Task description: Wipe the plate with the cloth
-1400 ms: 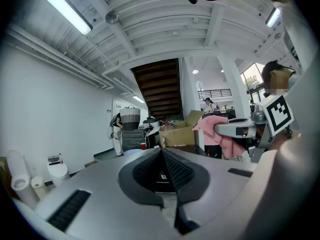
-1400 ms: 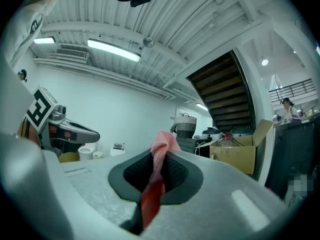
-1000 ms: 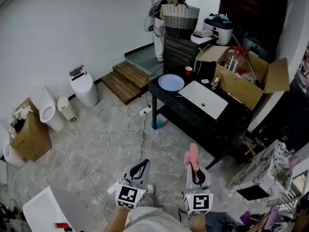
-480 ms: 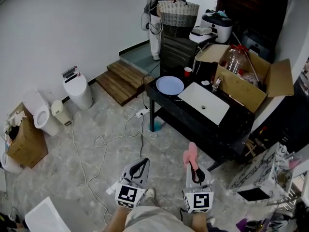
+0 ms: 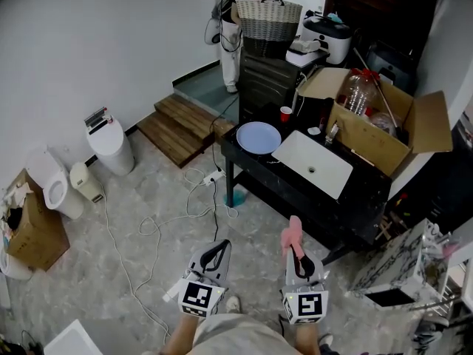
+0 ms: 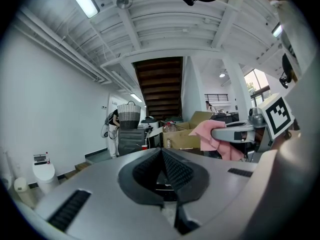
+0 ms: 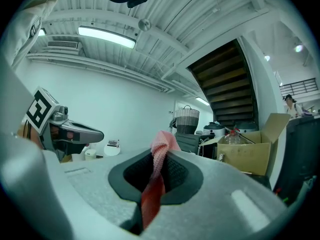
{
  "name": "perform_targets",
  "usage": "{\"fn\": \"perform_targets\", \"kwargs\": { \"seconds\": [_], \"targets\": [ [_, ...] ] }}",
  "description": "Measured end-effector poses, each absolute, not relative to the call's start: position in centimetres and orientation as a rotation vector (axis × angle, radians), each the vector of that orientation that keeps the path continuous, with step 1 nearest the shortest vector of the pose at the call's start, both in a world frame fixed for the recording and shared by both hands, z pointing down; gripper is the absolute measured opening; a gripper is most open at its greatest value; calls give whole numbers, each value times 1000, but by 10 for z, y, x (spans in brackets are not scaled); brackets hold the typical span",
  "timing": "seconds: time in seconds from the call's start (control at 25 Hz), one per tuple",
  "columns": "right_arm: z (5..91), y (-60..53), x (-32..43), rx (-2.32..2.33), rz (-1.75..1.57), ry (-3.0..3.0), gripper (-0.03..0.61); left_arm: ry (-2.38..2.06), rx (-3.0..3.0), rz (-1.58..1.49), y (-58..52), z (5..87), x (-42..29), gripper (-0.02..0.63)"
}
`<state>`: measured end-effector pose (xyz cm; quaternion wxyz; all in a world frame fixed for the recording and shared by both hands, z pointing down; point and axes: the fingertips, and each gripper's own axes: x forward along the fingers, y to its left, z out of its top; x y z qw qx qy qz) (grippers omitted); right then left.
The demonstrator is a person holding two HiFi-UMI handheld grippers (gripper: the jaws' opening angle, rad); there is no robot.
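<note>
Starting at the far left: open carton (image 5: 37,239) on the floor, crammed with dark and pale bits too small to name. Beside it, a white bin (image 5: 109,145) with its lid down, contents unseen. Further right, wooden steps (image 5: 179,126) against the wall, then a wicker basket (image 5: 268,19) on a dark cabinet, with a person (image 5: 228,28) bent behind it; inside of the basket not visible.

On the black table (image 5: 367,180), left to right:
- plate (image 5: 258,137), empty, close to the left edge
- red cup (image 5: 285,114) just behind the plate
- white sink (image 5: 325,157) beside the plate, bowl bare
- big box (image 5: 369,135) with flaps up, holding a clear bottle (image 5: 356,91) and other clutter

At the far right, a patterned box (image 5: 399,261) on the floor, open and dark inside.

Open grey floor from the grippers up to the table's near edge, crossed only by a white cable (image 5: 151,224) looping from the left toward the table's left leg.

Left gripper (image 5: 219,247) low in the head view, jaws pressed together, holding nothing. Right gripper (image 5: 295,250) just beside it, clamped on the pink cloth (image 5: 293,235), cloth end poking up past the tips. Plate well ahead of both, up on the table, apart from the cloth, roughly in line with the gap between the two grippers.
</note>
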<state>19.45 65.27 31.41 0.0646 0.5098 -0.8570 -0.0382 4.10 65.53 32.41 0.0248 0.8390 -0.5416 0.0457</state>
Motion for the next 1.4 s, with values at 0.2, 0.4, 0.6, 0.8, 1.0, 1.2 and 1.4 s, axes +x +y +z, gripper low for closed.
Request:
{"fn": "perform_targets", "kwargs": {
  "seconds": [0.2,0.4,0.6,0.8,1.0,1.2,1.4],
  "targets": [
    [315,631,175,1540,-130,-2572,21,-1657,2607,125,629,327,25,3],
    [316,620,161,1543,-127,-2562,21,-1639,2606,106,617,330,13,3],
    [315,611,152,1551,-142,-2551,21,-1635,2615,75,607,329,3,3],
    [309,599,146,1526,-173,-2543,21,-1644,2595,35,598,325,-5,3],
    [305,585,141,1518,-208,-2562,21,-1670,2584,25,588,327,-10,3],
    [308,563,140,1508,-189,-2602,21,-1691,2576,47,570,330,-10,3],
    [313,529,143,1502,-162,-2623,21,-1705,2569,78,542,334,-5,3]
  ]
}}
